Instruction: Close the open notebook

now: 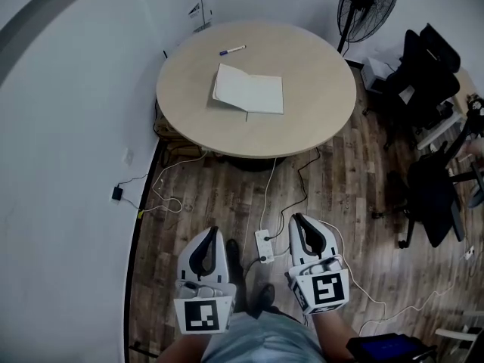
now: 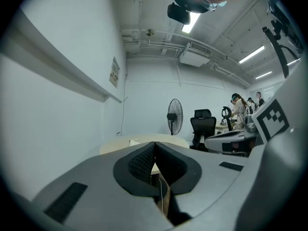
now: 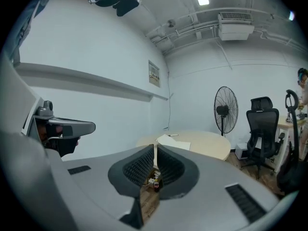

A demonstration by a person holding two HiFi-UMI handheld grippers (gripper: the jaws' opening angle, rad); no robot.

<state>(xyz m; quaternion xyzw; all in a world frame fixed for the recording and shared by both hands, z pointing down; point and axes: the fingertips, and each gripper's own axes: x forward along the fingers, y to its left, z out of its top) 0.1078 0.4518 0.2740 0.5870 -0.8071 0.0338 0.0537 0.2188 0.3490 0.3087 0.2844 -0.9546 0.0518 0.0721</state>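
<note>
The round counter (image 1: 333, 104) stands ahead of me across the wooden floor (image 1: 363, 195). I hold both grippers low by my waist, side by side, pointing roughly level toward it and well short of its edge. My left gripper (image 1: 212, 231) has its jaws pressed together on nothing. My right gripper (image 1: 296, 218) is likewise closed and empty. The open notebook (image 1: 249, 91) lies flat near the counter's middle, with a pen (image 1: 232, 50) lying apart beyond it.
</note>
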